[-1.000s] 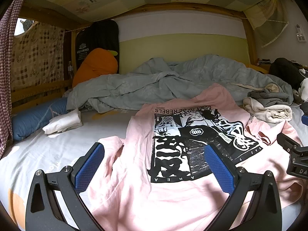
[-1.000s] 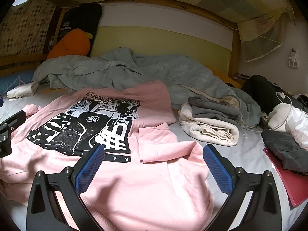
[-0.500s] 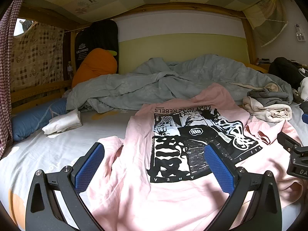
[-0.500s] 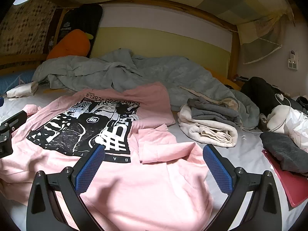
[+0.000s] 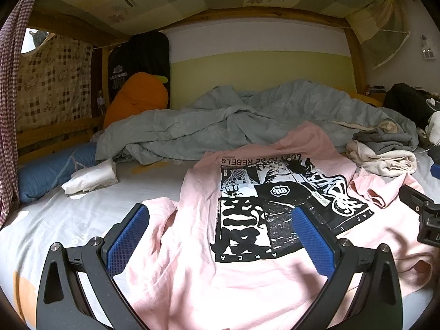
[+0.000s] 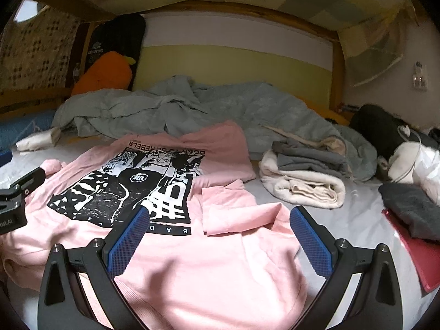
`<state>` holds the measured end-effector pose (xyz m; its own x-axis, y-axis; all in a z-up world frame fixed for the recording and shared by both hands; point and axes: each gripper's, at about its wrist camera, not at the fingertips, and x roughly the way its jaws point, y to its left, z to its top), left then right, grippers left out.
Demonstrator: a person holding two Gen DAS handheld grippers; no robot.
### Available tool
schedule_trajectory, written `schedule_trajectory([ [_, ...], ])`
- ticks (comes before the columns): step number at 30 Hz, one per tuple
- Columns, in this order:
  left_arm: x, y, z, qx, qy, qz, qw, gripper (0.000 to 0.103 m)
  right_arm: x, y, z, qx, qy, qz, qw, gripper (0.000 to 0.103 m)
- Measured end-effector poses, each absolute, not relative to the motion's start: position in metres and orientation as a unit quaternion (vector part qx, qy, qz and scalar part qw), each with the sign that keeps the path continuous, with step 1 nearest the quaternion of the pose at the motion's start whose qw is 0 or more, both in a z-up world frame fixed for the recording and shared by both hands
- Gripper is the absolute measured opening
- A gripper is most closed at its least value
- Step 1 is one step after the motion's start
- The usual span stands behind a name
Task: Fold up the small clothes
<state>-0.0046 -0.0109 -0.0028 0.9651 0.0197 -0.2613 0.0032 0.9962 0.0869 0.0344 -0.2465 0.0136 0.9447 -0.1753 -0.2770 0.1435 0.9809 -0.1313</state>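
A pink sweatshirt [image 5: 198,269] with a black and white print lies spread on the bed, print up; it also shows in the right wrist view [image 6: 209,269]. One sleeve [image 6: 233,211] is folded over its right side. My left gripper [image 5: 220,220] is open and empty, just above the shirt's near left part. My right gripper [image 6: 217,220] is open and empty above the shirt's near right part. Part of the right gripper [image 5: 423,217] shows at the right edge of the left wrist view, and part of the left gripper [image 6: 16,195] at the left edge of the right wrist view.
A crumpled grey-green duvet [image 5: 247,121] lies behind the shirt. Folded grey and cream clothes [image 6: 305,176] sit to the right, a dark grey cloth on a red item [image 6: 409,217] further right. A white cloth [image 5: 90,177], a blue bolster [image 5: 46,173] and an orange plush [image 5: 134,96] are left.
Both grippers have stayed open and nearly still. The right wrist view has tipped slightly upward.
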Motion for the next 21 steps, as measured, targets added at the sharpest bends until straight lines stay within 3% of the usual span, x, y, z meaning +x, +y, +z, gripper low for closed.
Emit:
schedule_trajectory([
  [8,-0.013,-0.013,-0.003,0.057,0.114,0.008,0.992,0.103,0.033,-0.263,0.017,-0.018,0.146,-0.089,0.985,0.102],
  [21,-0.027,-0.008,0.005,0.049,0.089,0.035,0.994,0.103,0.014,-0.249,0.025,-0.056,0.092,-0.146,0.983,0.102],
])
